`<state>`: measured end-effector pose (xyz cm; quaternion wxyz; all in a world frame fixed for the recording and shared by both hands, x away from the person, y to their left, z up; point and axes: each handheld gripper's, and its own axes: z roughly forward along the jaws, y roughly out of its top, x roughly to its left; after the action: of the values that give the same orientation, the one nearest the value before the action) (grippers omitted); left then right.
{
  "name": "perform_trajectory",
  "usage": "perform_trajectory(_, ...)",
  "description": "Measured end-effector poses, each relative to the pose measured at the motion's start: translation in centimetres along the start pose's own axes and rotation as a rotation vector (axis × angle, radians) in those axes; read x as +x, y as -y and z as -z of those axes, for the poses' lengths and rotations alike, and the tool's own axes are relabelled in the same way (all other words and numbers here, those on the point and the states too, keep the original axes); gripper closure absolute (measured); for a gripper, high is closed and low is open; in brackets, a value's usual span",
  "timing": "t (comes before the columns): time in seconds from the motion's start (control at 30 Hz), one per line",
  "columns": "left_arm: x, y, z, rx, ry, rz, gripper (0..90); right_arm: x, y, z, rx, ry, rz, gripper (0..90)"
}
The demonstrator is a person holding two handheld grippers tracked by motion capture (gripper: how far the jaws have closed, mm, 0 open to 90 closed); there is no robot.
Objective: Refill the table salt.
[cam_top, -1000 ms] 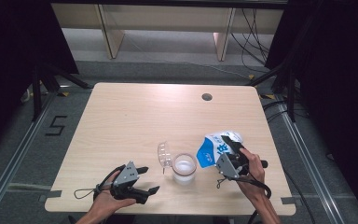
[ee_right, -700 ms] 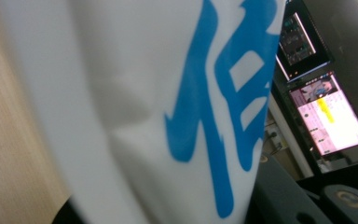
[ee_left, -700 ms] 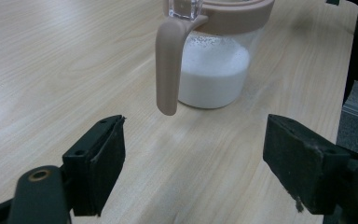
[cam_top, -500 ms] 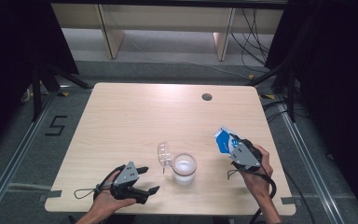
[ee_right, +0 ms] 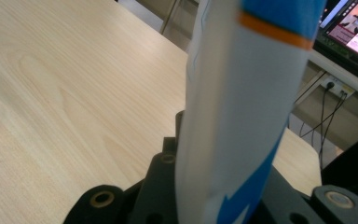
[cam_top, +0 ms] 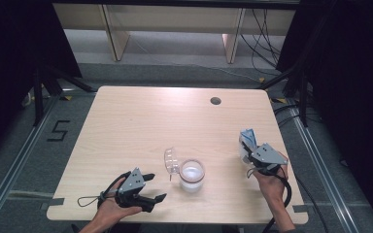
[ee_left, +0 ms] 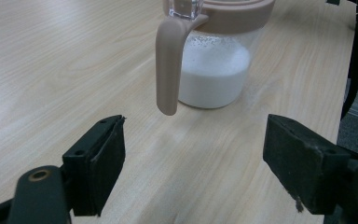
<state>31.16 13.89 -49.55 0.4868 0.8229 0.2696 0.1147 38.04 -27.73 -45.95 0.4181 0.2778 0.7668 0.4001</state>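
- You are pinching a white-and-blue pouch [cam_top: 247, 139] upright in your right gripper [cam_top: 250, 154], near the right edge of the table [cam_top: 136, 126]; its jaws have just been closing, and the right gripper view shows the pouch [ee_right: 242, 112] wedged between them.
- Judging by that, you are carrying the pouch away from the clear pitcher [cam_top: 191, 175], which is standing near the front edge, about midway along it, holding white powder with its lid flipped open.
- Your left gripper [cam_top: 154, 188] is resting at the front-left, jaws spread and empty; its own view is looking at the pitcher's pink handle [ee_left: 168, 65].
- Next you are probably setting the pouch down: lower it until it is resting on the table before you release it.
- The pouch's print is blurred, and its lower end is hidden behind the right gripper.
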Motion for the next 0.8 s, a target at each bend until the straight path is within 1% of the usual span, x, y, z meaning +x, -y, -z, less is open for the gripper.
perform_trajectory(0.03,0.0,0.0,0.0,0.004,-0.003,-0.006,20.7,0.1,0.1,0.0,0.0,-0.002,-0.025,85.8)
perform_trajectory(0.07,0.1,0.0,0.0,0.006,-0.003,-0.008,20.7,0.0,0.1,-0.1,-0.006,-0.002,-0.029,85.8)
perform_trajectory(0.1,0.0,0.0,0.0,0.002,-0.001,-0.003,20.7,-0.1,0.2,-0.1,-0.006,-0.012,-0.053,85.8)
perform_trajectory(0.13,0.0,0.0,0.0,-0.001,-0.001,0.0,20.6,-0.1,0.2,-0.1,-0.012,-0.01,-0.07,85.8)
perform_trajectory(0.17,0.0,0.0,0.0,0.0,-0.001,0.0,20.7,-0.2,0.3,-0.2,-0.023,-0.009,-0.069,85.9)
perform_trajectory(0.2,0.0,0.0,0.0,0.0,-0.001,-0.001,20.7,-0.3,0.4,-0.3,-0.019,-0.011,-0.077,85.8)
perform_trajectory(0.23,0.0,0.0,0.0,0.003,-0.002,-0.004,20.7,-0.3,0.5,-0.3,-0.022,-0.016,-0.099,85.9)
perform_trajectory(0.27,0.0,0.0,0.0,0.001,0.0,-0.002,20.7,-0.5,0.6,-0.3,-0.019,-0.024,-0.107,85.9)
perform_trajectory(0.3,0.0,0.0,0.0,0.001,-0.001,-0.002,20.7,-0.5,0.8,-0.4,-0.028,-0.017,-0.128,85.9)
perform_trajectory(0.37,0.0,0.0,0.0,0.0,-0.001,0.0,20.7,-0.7,1.1,-0.6,-0.02,-0.025,-0.122,85.9)
perform_trajectory(0.4,0.0,0.0,0.0,0.0,-0.001,0.0,20.7,-0.7,1.2,-0.7,-0.017,-0.019,-0.148,86.0)
perform_trajectory(0.47,0.0,0.0,0.0,0.0,-0.001,0.0,20.7,-0.9,1.4,-0.7,-0.01,-0.032,-0.148,86.0)
perform_trajectory(0.5,0.0,0.0,0.0,0.0,-0.001,0.0,20.6,-0.9,1.5,-0.8,-0.015,-0.027,-0.162,86.0)
perform_trajectory(0.53,0.0,0.0,0.0,-0.003,0.003,-0.001,20.7,-0.8,1.6,-0.8,0.0,-0.031,-0.181,86.0)
perform_trajectory(0.57,0.0,0.0,0.0,-0.002,0.009,-0.002,20.7,-0.8,1.7,-0.8,0.004,-0.033,-0.176,86.0)
perform_trajectory(0.6,0.0,0.0,0.0,-0.004,0.008,-0.001,20.7,-0.8,1.8,-0.9,0.013,-0.043,-0.194,86.0)
perform_trajectory(0.63,0.0,0.0,0.0,-0.004,0.008,0.0,20.6,-0.8,1.9,-1.0,0.005,-0.046,-0.191,86.0)
perform_trajectory(0.67,0.0,0.0,0.0,-0.01,0.008,0.005,20.6,-0.8,2.1,-1.1,0.009,-0.048,-0.201,86.0)
perform_trajectory(0.7,0.1,0.0,0.0,-0.009,0.005,-0.012,20.7,-0.8,2.2,-1.1,0.02,-0.053,-0.205,86.0)
perform_trajectory(0.73,0.1,0.0,0.0,-0.01,0.006,-0.022,20.7,-0.8,2.3,-1.2,0.01,-0.039,-0.191,86.0)
perform_trajectory(0.77,0.1,0.0,0.0,-0.01,0.006,-0.021,20.7,-0.6,2.3,-1.2,0.038,-0.065,-0.215,86.0)
perform_trajectory(0.8,0.1,0.0,0.0,-0.01,0.006,-0.021,20.7,-0.6,2.3,-1.3,0.038,-0.069,-0.225,86.0)
